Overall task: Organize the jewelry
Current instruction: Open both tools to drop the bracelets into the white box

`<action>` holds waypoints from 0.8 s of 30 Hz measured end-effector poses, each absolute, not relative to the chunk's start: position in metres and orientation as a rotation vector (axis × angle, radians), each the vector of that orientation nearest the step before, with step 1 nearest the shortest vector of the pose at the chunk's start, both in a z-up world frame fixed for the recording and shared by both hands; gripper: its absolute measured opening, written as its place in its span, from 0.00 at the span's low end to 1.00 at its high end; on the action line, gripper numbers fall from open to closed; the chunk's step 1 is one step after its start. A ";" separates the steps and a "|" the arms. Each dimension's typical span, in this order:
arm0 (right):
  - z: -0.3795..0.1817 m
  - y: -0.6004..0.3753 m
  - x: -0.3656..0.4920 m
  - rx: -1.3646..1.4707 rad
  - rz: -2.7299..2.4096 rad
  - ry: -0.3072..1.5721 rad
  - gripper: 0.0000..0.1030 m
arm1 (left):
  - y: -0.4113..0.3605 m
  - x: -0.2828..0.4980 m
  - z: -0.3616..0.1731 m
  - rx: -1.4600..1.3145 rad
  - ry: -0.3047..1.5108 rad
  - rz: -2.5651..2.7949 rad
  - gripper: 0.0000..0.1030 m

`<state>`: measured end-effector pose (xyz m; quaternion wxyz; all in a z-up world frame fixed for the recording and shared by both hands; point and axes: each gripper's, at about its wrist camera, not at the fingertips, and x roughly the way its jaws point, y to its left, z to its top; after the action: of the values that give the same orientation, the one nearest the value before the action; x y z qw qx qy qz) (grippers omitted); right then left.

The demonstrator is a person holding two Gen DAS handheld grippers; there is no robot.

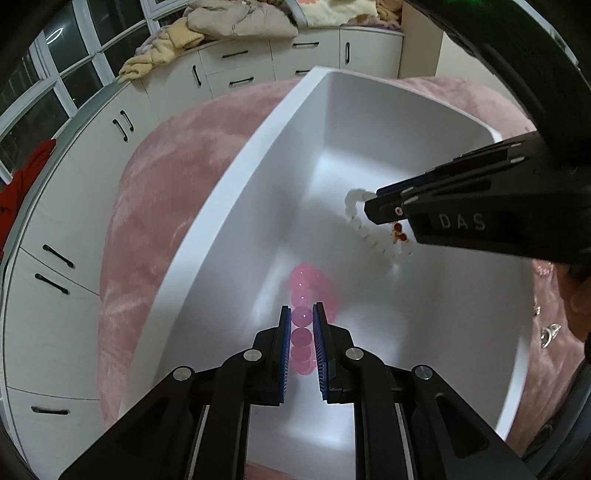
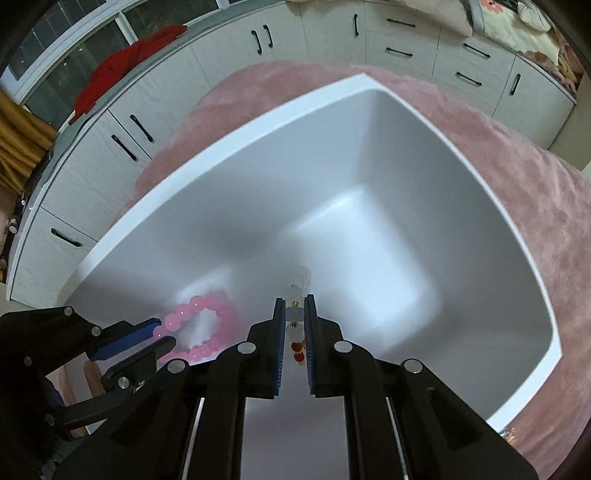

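A white box (image 1: 229, 192) sits on a pink blanket (image 1: 155, 184). My left gripper (image 1: 302, 314) is shut on a pink bead bracelet (image 1: 308, 284) and holds it inside the box. My right gripper (image 2: 294, 308) is shut on a white bead bracelet (image 2: 294, 314) with red and gold charms, also inside the box. In the left wrist view the right gripper (image 1: 384, 206) comes in from the right with the white bracelet (image 1: 354, 210) hanging from it. In the right wrist view the left gripper (image 2: 162, 338) holds the pink bracelet (image 2: 207, 325) at the lower left of the box (image 2: 406, 99).
Rings and small jewelry (image 1: 550, 330) lie on the blanket right of the box. White cabinets (image 1: 92, 155) with black handles curve behind the bed. Clothes (image 1: 236, 18) are piled on the cabinet top, and a red garment (image 2: 125, 66) lies by the window.
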<state>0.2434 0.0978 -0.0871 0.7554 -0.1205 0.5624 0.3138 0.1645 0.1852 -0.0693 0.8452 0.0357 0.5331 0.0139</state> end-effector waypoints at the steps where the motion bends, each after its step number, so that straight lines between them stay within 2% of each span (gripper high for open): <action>1: -0.089 0.099 0.243 -0.271 0.685 1.231 0.11 | 0.186 0.164 -0.072 0.073 1.131 0.030 0.17; 12: -0.093 0.105 0.237 -0.290 0.705 1.250 0.14 | 0.179 0.162 -0.073 0.106 1.131 0.032 0.37; 14: -0.087 0.103 0.236 -0.283 0.713 1.238 0.33 | 0.178 0.160 -0.067 0.101 1.118 0.031 0.42; 15: -0.084 0.102 0.236 -0.285 0.716 1.229 0.37 | 0.178 0.159 -0.064 0.099 1.111 0.030 0.44; 22: -0.032 0.087 0.228 -0.253 0.792 1.137 0.38 | 0.171 0.149 -0.031 0.117 1.039 0.019 0.50; 24: -0.015 0.078 0.225 -0.245 0.811 1.106 0.38 | 0.168 0.145 -0.019 0.116 1.014 0.012 0.56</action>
<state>0.2250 0.0776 -0.0149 0.7671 -0.1130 0.5092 0.3735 0.1453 0.1677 -0.0192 0.8725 0.0557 0.4854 0.0056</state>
